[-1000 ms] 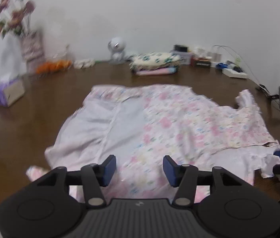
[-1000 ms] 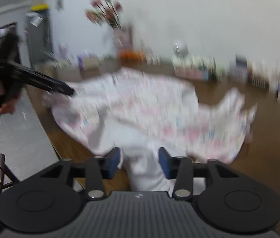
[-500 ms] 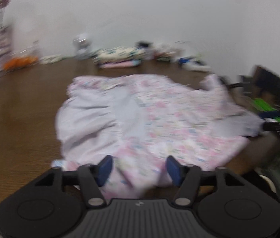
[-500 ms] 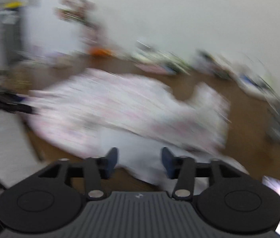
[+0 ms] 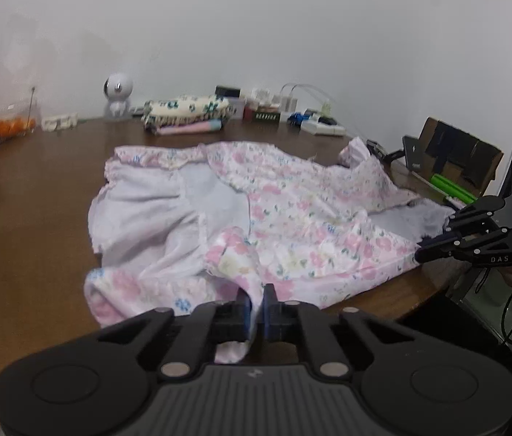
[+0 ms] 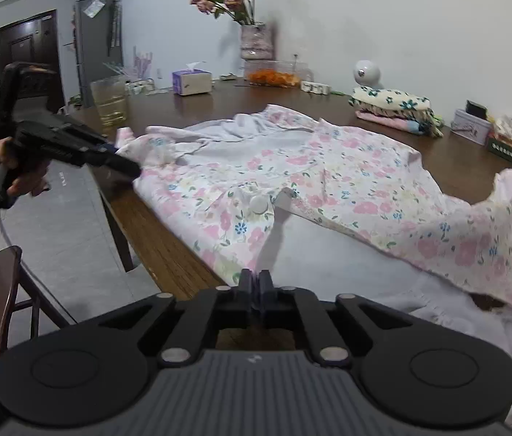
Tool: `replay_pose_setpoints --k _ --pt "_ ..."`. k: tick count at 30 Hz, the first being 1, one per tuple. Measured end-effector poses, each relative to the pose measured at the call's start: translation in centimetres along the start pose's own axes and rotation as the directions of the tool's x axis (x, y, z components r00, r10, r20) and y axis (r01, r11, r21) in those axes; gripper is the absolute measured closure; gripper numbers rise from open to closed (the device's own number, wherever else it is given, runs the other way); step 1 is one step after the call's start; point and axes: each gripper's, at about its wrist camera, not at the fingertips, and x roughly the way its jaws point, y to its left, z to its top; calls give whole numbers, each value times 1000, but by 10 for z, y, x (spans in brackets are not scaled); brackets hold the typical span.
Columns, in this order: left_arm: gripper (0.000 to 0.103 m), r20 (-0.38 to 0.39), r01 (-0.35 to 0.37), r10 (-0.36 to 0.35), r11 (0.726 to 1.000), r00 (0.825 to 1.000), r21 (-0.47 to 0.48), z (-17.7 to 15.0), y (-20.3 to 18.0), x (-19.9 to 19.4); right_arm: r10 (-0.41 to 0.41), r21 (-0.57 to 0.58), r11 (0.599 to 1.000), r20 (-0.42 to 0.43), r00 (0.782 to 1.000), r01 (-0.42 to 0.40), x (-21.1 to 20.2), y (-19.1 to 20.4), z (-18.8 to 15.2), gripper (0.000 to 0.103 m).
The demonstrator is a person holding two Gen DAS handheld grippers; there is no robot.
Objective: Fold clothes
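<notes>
- We see a pink floral garment (image 5: 292, 214) spread across the near part of a dark wooden table (image 5: 27, 218), its pale lining turned up on one side and one sleeve (image 6: 503, 218) trailing toward the far right of the right wrist view
- Our left gripper (image 5: 255, 307) has its fingers pinched together on a fold of the garment's near hem at the table's front edge, cloth bunched between the blue pads
- Our right gripper (image 6: 255, 289) is likewise clamped on the fabric, fingers closed on the edge where the floral print meets the plain lining, just over the table's rim
- In the right wrist view the left gripper appears from the side, held in a hand (image 6: 9, 167) and biting the garment's corner at the table edge
- A stack of folded clothes (image 5: 187, 114) lies well apart from the garment, near the wall, beside a small white round-headed figure (image 5: 117, 94)
- Also on the table: a vase of pink flowers (image 6: 252, 36), a tissue box (image 6: 191, 81), a glass jar (image 6: 110, 101) and a dish of orange items (image 6: 274, 76)
</notes>
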Motion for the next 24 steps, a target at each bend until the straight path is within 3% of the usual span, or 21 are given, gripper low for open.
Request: replay_pose_setpoints --k 8,10,12,14,17,18,19,20,21,22,24 --pt "100 107 10 -27 988 994 154 80 13 10 -42 86 996 99 994 34 -10 -42 39 102" --pt "100 111 -5 -17 981 994 192 100 19 31 -106 108 989 82 991 97 9 -53 48 102" --pt "99 107 -26 7 983 994 180 110 30 62 -169 129 979 64 983 160 28 -64 57 102" --pt "96 62 -108 101 985 993 131 108 41 97 -231 149 963 44 972 223 47 -74 67 97" --pt "91 -17 -189 190 980 982 59 96 51 109 -278 183 944 0 961 273 55 -71 65 76" --pt "86 -9 -195 195 981 981 22 91 52 98 -293 194 937 -15 956 290 58 -70 64 55" --pt "77 0 -202 202 979 979 -9 85 54 86 -278 178 946 26 960 270 41 -65 59 34" --pt "70 17 -213 214 977 977 -22 81 53 74 -263 161 955 66 963 250 23 -61 54 25" --pt "55 30 -226 227 974 973 -38 76 53 62 -255 144 959 77 964 242 6 -59 45 18" --pt "47 33 -241 243 969 969 -61 73 52 56 -247 127 964 87 965 235 -10 -58 35 18" --pt "45 31 -271 275 957 961 -102 66 50 46 -247 118 964 80 966 237 -37 -59 13 18"
